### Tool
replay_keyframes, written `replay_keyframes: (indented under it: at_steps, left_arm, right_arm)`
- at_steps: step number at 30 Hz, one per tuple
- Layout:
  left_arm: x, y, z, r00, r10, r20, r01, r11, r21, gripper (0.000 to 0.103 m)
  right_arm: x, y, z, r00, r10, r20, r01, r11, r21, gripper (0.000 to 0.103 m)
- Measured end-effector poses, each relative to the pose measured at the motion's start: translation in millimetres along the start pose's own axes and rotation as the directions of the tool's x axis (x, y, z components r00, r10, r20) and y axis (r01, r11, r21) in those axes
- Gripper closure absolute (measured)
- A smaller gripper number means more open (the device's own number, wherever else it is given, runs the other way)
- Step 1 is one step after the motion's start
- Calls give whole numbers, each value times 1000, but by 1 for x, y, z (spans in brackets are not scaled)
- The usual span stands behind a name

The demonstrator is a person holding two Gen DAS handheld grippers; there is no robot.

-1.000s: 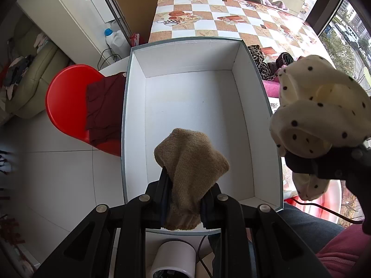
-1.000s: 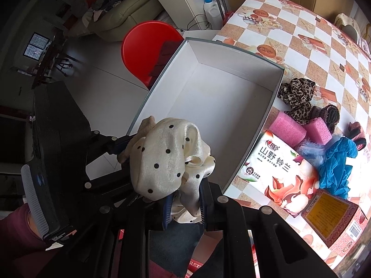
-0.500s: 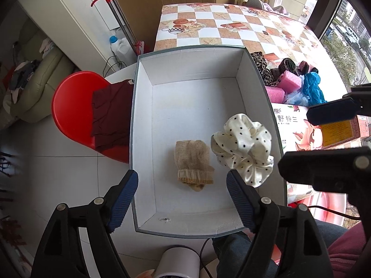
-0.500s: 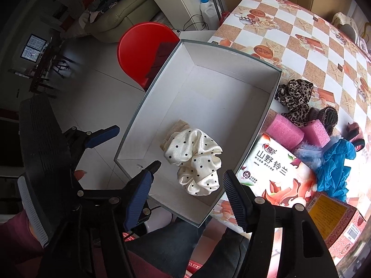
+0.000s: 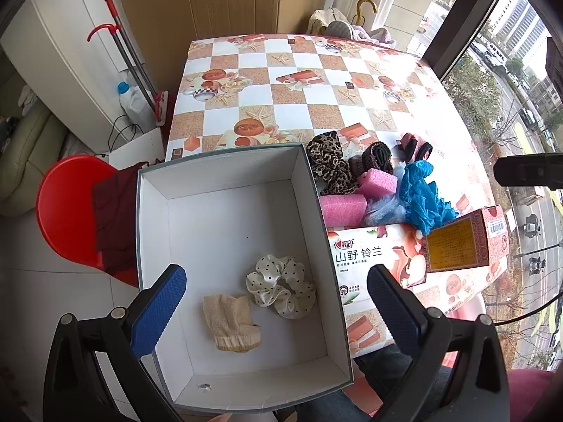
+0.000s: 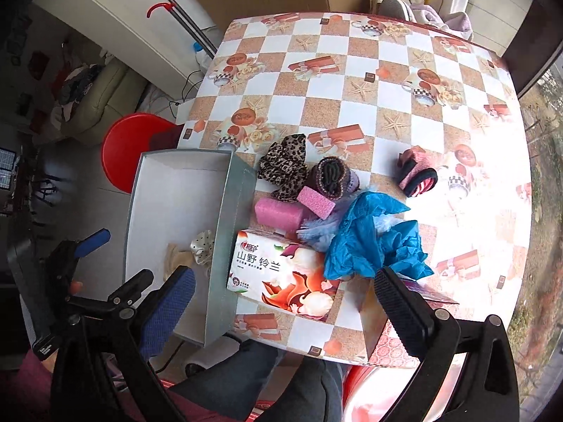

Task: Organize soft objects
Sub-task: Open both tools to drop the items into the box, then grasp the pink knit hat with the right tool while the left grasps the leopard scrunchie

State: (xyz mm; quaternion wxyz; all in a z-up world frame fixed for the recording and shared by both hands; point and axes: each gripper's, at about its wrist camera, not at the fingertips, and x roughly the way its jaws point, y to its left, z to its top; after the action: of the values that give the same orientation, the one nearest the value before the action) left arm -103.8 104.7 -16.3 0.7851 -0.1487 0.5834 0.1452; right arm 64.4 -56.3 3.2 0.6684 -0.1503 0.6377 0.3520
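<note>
A white open box (image 5: 225,211) holds a beige knit sock (image 5: 230,321) and a cream polka-dot scrunchie (image 5: 281,285). My left gripper (image 5: 276,311) is open and empty above the box's near end. My right gripper (image 6: 281,311) is open and empty above the tissue pack (image 6: 281,274). On the table lie a leopard-print scrunchie (image 6: 283,170), two pink sponges (image 6: 279,211), a blue crumpled cloth (image 6: 373,242), a dark rolled sock (image 6: 332,176) and a pink-black sock (image 6: 417,174).
A checkered tablecloth (image 6: 352,81) covers the table. A patterned carton (image 5: 464,242) stands right of the tissue pack. A red chair with a maroon cloth (image 5: 112,211) is left of the box. The box (image 6: 169,218) overhangs the table's left edge.
Both grippers opened and dropped the beige sock and the polka-dot scrunchie into the box. Both then rose and pulled back; the right swung over the table.
</note>
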Motion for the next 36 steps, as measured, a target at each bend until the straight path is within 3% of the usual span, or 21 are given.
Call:
replay_keyframes:
  at_steps: [4, 7, 10, 14, 17, 24, 27, 29, 31, 32, 33, 34, 36]
  left_arm:
    - [23, -26, 52, 999, 6, -35, -2, 996, 93, 0]
    - [60, -44, 92, 993, 1, -117, 12, 993, 116, 0]
    - [106, -57, 124, 976, -5, -216, 30, 993, 111, 0]
    - [166, -68, 151, 939, 24, -344, 11, 995, 100, 0]
    - [199, -74, 161, 914, 74, -398, -27, 992, 123, 4]
    - [253, -85, 156, 835, 154, -529, -61, 980, 190, 9]
    - [267, -82, 154, 808, 142, -572, -64, 986, 155, 9]
    - [276, -80, 151, 775, 135, -617, -70, 989, 128, 10]
    - [279, -79, 150, 767, 113, -632, -55, 992, 111, 19]
    - [278, -79, 150, 770, 95, -631, -41, 994, 100, 28]
    - [277, -78, 150, 775, 68, -629, -22, 996, 82, 42]
    - [276, -79, 150, 777, 52, -627, -10, 998, 70, 50]
    - [272, -80, 148, 794, 60, -605, -15, 997, 79, 59]
  right_arm:
    - [-14, -75, 19, 999, -45, 13, 42, 985, 165, 0]
    - [-4, -119, 27, 999, -38, -18, 41, 968, 249, 0]
    - [16, -149, 34, 997, -47, -65, 62, 961, 269, 0]
    - [54, -170, 49, 991, -48, -125, 79, 962, 260, 0]
    - [87, -180, 63, 985, -44, -166, 85, 964, 251, 0]
    - [153, -187, 92, 970, -30, -241, 81, 975, 205, 0]
    - [174, -189, 100, 968, -14, -252, 68, 976, 207, 0]
    - [185, -187, 104, 965, 1, -261, 55, 977, 206, 0]
    - [194, -185, 106, 963, -7, -269, 61, 980, 190, 1]
    - [197, -184, 106, 962, -20, -274, 72, 981, 181, 9]
    - [200, -182, 106, 960, -28, -279, 80, 981, 174, 31]
    - [200, -182, 105, 958, -41, -285, 92, 981, 169, 35]
    - [195, -179, 104, 965, -43, -260, 85, 984, 155, 64]
